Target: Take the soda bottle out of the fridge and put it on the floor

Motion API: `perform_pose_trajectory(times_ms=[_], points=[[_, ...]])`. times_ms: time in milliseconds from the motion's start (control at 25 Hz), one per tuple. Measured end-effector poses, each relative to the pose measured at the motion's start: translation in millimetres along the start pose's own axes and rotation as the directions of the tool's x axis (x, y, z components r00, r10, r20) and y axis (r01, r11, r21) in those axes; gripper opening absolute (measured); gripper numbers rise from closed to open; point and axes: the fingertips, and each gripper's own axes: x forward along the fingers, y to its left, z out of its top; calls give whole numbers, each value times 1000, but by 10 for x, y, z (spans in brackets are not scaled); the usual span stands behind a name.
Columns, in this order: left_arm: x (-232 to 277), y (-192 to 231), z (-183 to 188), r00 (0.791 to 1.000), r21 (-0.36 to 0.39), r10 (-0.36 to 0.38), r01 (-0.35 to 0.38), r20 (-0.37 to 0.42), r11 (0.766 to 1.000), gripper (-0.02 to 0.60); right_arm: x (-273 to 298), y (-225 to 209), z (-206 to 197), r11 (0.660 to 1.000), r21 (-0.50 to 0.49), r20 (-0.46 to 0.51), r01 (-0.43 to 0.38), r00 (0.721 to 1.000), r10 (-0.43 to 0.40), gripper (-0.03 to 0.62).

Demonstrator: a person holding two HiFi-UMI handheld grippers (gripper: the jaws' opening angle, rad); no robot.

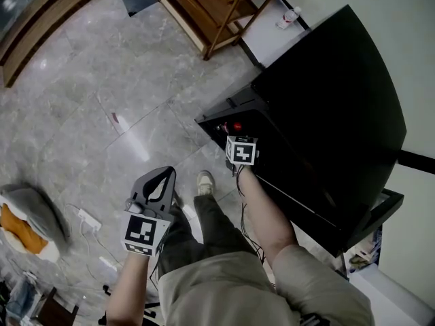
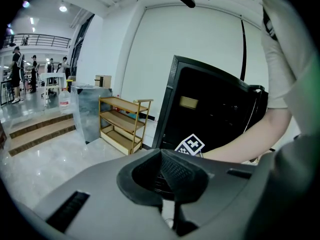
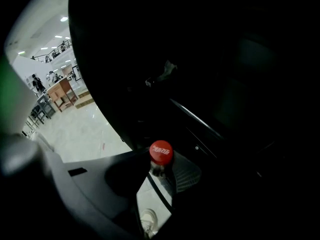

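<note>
The black fridge [image 1: 333, 94] stands at the right with its door [image 1: 319, 209] swung open toward me. A soda bottle with a red cap [image 3: 161, 152] stands inside at the fridge's front edge; the cap [image 1: 237, 125] also shows in the head view. My right gripper [image 3: 160, 173] reaches down into the fridge, and its two jaws close on the bottle's neck just under the cap. The bottle's body is lost in the dark. My left gripper [image 1: 165, 175] hangs over the floor left of the fridge, shut and holding nothing [image 2: 167, 180].
A wooden shelf rack [image 1: 217, 5] stands behind the fridge, with a small plastic bottle [image 1: 289, 17] on the floor beside it. A grey and orange cushion [image 1: 27, 223] and a power strip [image 1: 87, 217] lie at left. My shoe [image 1: 204, 181] is by the fridge door.
</note>
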Motion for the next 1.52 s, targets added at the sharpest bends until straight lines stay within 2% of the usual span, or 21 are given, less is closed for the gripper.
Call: perform_pose_trajectory(times_ms=[360, 480, 760, 960, 1240, 1520], points=[[-263, 124, 41, 1000, -6, 8, -8, 8, 1000, 6, -411, 53, 19, 1000, -9, -29, 27, 999, -27, 118], [-394, 154, 72, 1000, -7, 10, -10, 4, 1000, 6, -644, 145, 89, 1000, -12, -21, 7, 1000, -7, 117], [-879, 216, 275, 999, 26, 29, -29, 19, 999, 6, -1484, 478, 398, 990, -130, 21, -56, 998, 59, 117], [-1247, 233, 457, 998, 48, 43, -46, 49, 998, 6, -2112, 723, 701, 973, -213, 73, -91, 991, 109, 117], [-1696, 218, 509, 997, 57, 57, -60, 57, 997, 6, -2845, 1051, 1024, 944, -306, 129, -126, 977, 172, 117], [-1943, 312, 530, 993, 49, 92, -96, 76, 994, 6, -3193, 1328, 1261, 888, -447, 163, -107, 967, 198, 117]])
